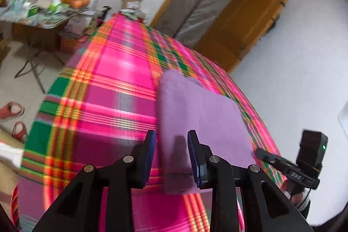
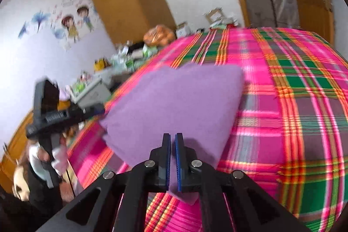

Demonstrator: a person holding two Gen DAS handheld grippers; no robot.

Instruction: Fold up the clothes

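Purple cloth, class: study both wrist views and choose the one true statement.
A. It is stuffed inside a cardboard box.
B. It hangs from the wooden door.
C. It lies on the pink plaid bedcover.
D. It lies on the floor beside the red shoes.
C: the purple cloth lies spread on the pink plaid bedcover, with plaid showing on each side of it.

Both the left gripper (image 1: 171, 138) and the right gripper (image 2: 173, 140) are matte black linkages with silver round pivot screws and ribbed blue pads. Beside the purple cloth (image 1: 202, 114), a green light glows on the right one's boxy black camera block.
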